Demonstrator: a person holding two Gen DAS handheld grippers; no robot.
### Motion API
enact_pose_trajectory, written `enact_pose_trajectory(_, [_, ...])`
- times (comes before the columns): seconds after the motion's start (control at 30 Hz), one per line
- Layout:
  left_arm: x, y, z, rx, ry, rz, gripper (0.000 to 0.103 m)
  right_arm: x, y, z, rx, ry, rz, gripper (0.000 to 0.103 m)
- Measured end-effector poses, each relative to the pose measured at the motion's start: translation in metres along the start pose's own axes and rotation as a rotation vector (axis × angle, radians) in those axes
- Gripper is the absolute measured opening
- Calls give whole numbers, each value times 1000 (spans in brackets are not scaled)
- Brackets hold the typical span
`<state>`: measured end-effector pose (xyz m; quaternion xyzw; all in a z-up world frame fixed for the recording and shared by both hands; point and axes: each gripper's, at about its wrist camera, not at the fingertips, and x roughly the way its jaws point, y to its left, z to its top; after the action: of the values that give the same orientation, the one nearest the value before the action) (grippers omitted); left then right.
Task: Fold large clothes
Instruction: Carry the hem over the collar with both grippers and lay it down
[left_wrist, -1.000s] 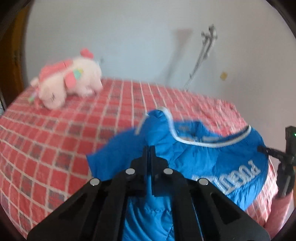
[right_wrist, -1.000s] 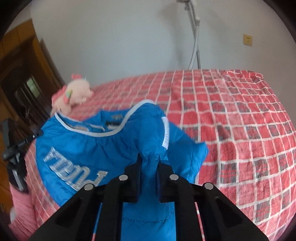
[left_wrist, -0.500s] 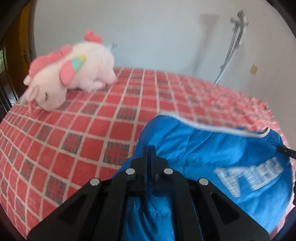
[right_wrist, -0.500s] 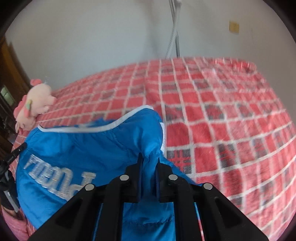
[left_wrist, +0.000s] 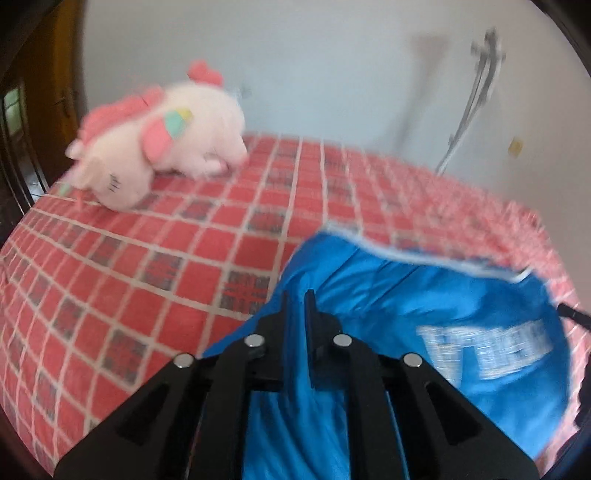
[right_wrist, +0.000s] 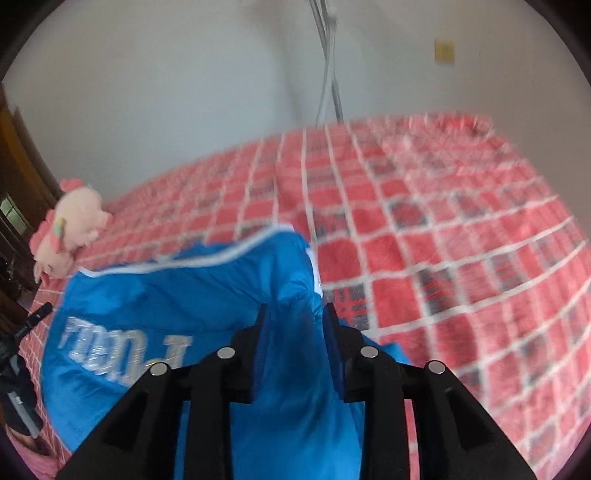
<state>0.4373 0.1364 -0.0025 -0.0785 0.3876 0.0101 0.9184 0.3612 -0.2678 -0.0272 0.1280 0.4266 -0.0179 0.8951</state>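
On the red checked bed (left_wrist: 155, 280), the left gripper (left_wrist: 297, 314) is pinching the blue jacket (left_wrist: 424, 295) while the right gripper (right_wrist: 295, 325) is spreading its jaws, releasing the lowered fold beside the plush toy (left_wrist: 155, 147).

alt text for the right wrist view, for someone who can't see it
The right claw has just been opening, its fingers spread around a bunched fold of a blue jacket that lies on a bed with a red checked cover. A pink plush toy sits at the far left, against a white wall.
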Motion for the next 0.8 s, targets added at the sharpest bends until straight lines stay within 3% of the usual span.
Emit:
enact_pose_trajectory(0.13, [-46, -32, -15, 52, -75, -28, 8, -38, 35, -19, -71, -30, 17, 30])
enact_pose_trajectory(0.27, [-54, -73, -49, 110, -28, -70, 9, -42, 70, -48, -140, -31, 12, 30])
enact_pose_trajectory(0.33, [-49, -85, -66, 135, -14, -51, 11, -38, 82, -63, -158, -42, -20, 30])
enact_pose_trajectory(0.5, [-23, -80, -92, 128, 32, -24, 10, -24, 94, -85, -195, -44, -60, 30])
enact_pose_trajectory(0.8, [0, -69, -109, 145, 36, -56, 10, 14, 92, -112, -226, -39, -91, 28])
